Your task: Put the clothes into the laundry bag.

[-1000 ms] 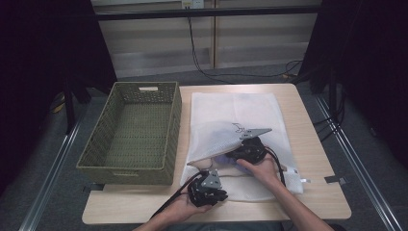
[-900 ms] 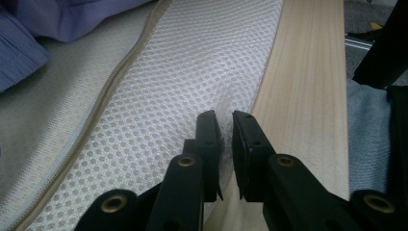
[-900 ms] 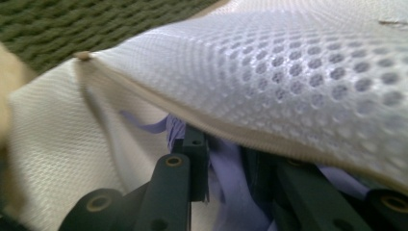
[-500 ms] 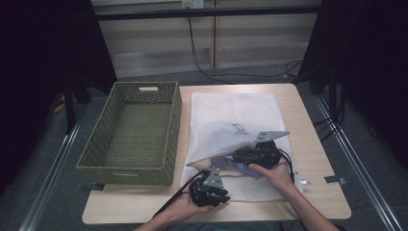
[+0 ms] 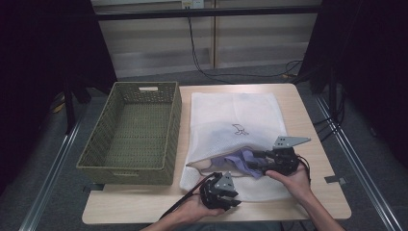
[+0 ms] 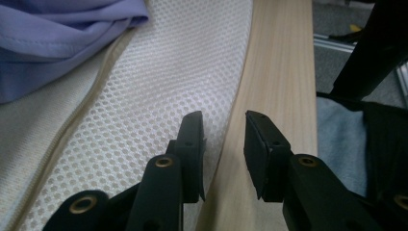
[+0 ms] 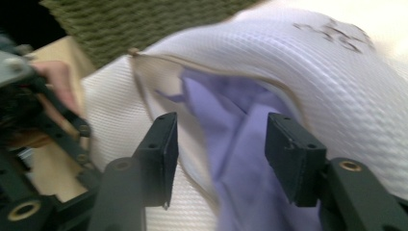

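White honeycomb mesh bag (image 5: 233,120) spills soft purple cloth (image 5: 243,162); both hand-held grippers, left (image 5: 230,202) and right (image 5: 254,161), just opened, gripping nothing.

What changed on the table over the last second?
The right hand-held gripper drew back toward the table's right edge from the mouth of the white mesh bag; its jaws have just been opening and stand apart over the purple cloth. The left hand-held gripper has opened a little, nothing between its jaws. The basket stayed put.
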